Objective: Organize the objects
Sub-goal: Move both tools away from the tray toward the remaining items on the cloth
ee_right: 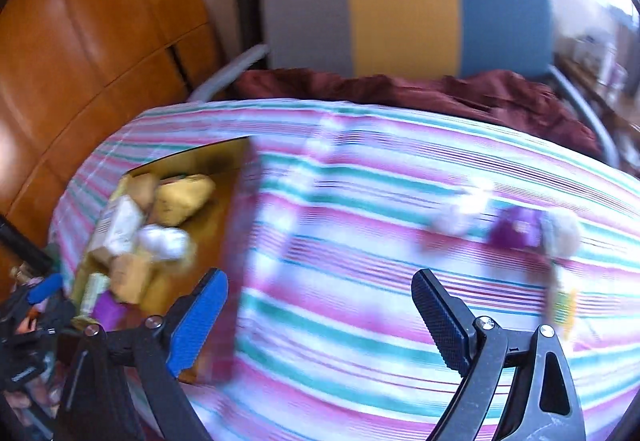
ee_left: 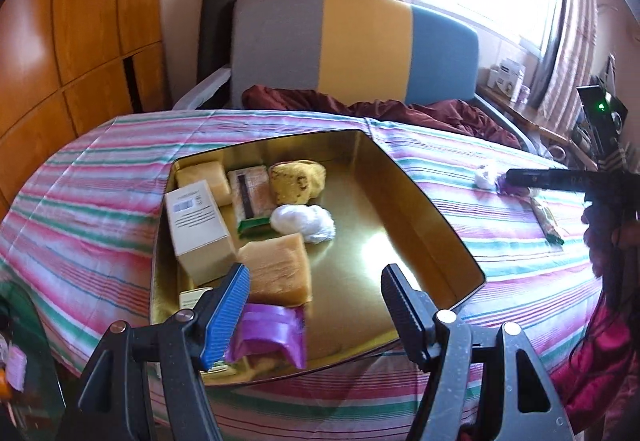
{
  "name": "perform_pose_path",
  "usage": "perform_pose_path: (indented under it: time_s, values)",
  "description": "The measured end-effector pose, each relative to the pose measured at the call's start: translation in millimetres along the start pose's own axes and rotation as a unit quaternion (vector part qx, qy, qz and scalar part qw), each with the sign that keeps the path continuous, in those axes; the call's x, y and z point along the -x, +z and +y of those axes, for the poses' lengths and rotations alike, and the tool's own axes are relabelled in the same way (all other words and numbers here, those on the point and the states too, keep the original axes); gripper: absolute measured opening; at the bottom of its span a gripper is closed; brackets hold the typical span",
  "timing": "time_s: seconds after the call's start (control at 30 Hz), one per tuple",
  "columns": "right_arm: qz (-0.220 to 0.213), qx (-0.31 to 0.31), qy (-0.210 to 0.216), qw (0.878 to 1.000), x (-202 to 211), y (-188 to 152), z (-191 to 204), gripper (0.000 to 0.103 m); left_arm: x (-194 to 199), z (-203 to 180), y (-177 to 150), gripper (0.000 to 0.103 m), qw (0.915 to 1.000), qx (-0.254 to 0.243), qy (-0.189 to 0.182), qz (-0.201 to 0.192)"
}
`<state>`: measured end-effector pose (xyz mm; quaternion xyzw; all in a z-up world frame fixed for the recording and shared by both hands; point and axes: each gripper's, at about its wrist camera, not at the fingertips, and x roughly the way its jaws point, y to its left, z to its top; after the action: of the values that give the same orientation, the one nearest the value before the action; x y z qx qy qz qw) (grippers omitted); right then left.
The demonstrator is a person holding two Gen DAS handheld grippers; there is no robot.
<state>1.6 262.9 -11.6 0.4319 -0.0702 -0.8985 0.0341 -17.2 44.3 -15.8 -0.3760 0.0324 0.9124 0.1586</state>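
- Over the striped tablecloth point(ee_left: 500, 241), going from the left: the gold tin tray point(ee_left: 400, 241) already holds a white carton point(ee_left: 198, 227), a tan block point(ee_left: 280, 271), a wrapped bar point(ee_left: 252, 199), a yellow sponge-like lump point(ee_left: 296, 181), a white wad point(ee_left: 304, 223) and a purple packet point(ee_left: 268, 333), so it seems to be the collecting place.
- Just above the tray's near edge hangs the left gripper point(ee_left: 316, 305), jaws spread apart with nothing between them; the purple packet lies beside its blue pad, untouched as far as I can tell.
- Further right, loose items wait on the cloth: a white ball point(ee_right: 456, 219), a purple item point(ee_right: 516, 227), a pale ball point(ee_right: 564, 231) and a green-ended wrapper point(ee_left: 546, 219).
- Rightmost, the right gripper point(ee_right: 320, 321) is released and empty, probably heading for those items.
- Sharp tray contents show only in the left wrist view; the right wrist view is blurred, yet it alone shows all the loose items together.
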Motion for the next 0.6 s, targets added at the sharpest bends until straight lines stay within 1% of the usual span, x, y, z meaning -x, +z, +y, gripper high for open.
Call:
perform_pose_path:
  time_s: [0.1, 0.2, 0.27, 0.33, 0.37, 0.4, 0.47, 0.6]
  values:
    - [-0.006, -0.024, -0.042, 0.999, 6.3, 0.0, -40.8, 0.094, -1.1, -11.9, 2.7, 0.069, 0.9999, -0.016, -0.006, 0.001]
    - [-0.018, -0.058, -0.095, 0.994, 11.2, 1.4, -87.9, 0.097, -3.4, -25.4, 5.6, 0.069, 0.9994, -0.033, -0.012, 0.003]
    - [-0.03, -0.09, -0.133, 0.987, 14.2, -1.6, -122.3, 0.097, -4.8, -36.0, 8.0, 0.069, 0.9988, -0.047, -0.012, 0.003]
    - [-0.04, -0.142, -0.157, 0.977, 16.1, -10.1, -156.4, 0.097, -6.7, -43.9, 11.2, 0.069, 0.9986, -0.051, -0.011, 0.002]
    - [-0.036, -0.173, -0.166, 0.97, 15.6, -14.9, -172.3, 0.097, -8.9, -48.6, 13.6, 0.069, 0.9985, -0.053, -0.013, 0.003]
    - [-0.022, -0.199, -0.178, 0.963, 13.9, -16.5, -184.5, 0.097, -11.2, -52.7, 15.3, 0.069, 0.9983, -0.055, -0.015, 0.005]
    - [-0.028, -0.232, -0.179, 0.956, 18.9, -17.4, -198.9, 0.097, -15.6, -64.2, 17.9, 0.069, 0.9977, -0.064, -0.023, 0.007]
    - [-0.022, -0.253, -0.186, 0.949, 23.2, -19.8, -211.5, 0.098, -21.1, -89.8, 22.3, 0.069, 0.9952, -0.088, -0.041, 0.007]
